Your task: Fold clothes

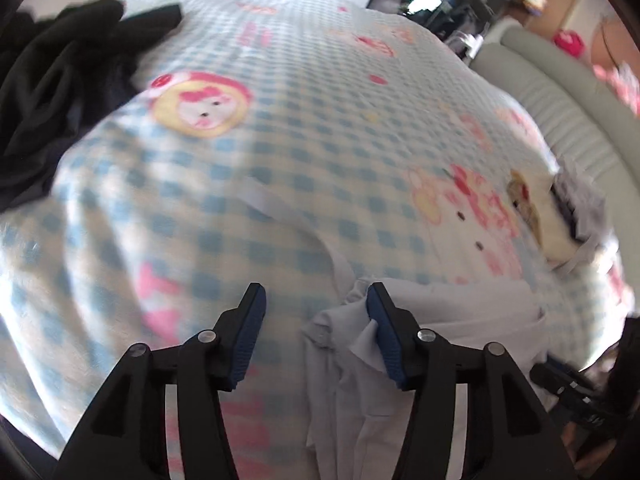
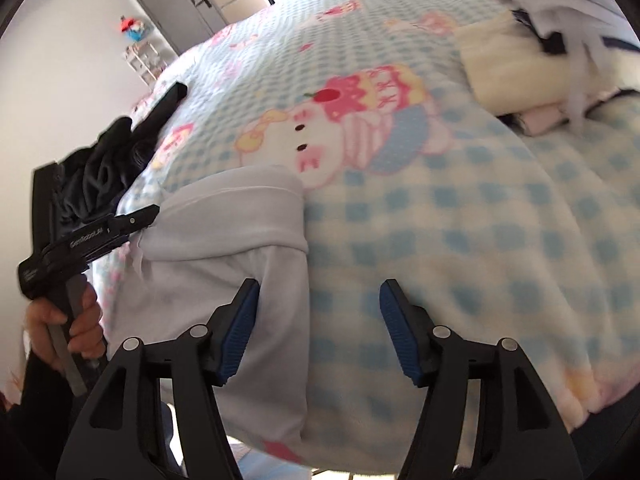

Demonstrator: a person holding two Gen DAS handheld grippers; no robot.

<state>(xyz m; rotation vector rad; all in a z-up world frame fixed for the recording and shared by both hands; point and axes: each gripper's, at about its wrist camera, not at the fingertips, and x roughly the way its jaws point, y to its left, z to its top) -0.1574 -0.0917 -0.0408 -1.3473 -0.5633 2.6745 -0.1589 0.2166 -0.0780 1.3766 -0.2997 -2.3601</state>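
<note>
A white garment (image 1: 440, 320) lies folded on the blue-and-white checked blanket (image 1: 280, 160) near the bed's front edge. In the left wrist view my left gripper (image 1: 316, 308) stands open above the garment's left end; a fold of white cloth rests against the right pad (image 1: 384, 332) and is not pinched. In the right wrist view the white garment (image 2: 224, 248) lies at lower left. My right gripper (image 2: 320, 296) stands open over its right edge, with cloth and blanket between the jaws. The left gripper (image 2: 120, 224), held by a hand (image 2: 76, 320), hovers at the garment's far left end.
A pile of black clothes (image 1: 60, 80) lies at the blanket's far left (image 2: 108, 168). A stack of folded cream and white items (image 1: 540, 208) sits at the right side (image 2: 512, 68). A padded grey headboard (image 1: 560, 92) runs behind it. A grey door (image 2: 176, 4) stands across the room.
</note>
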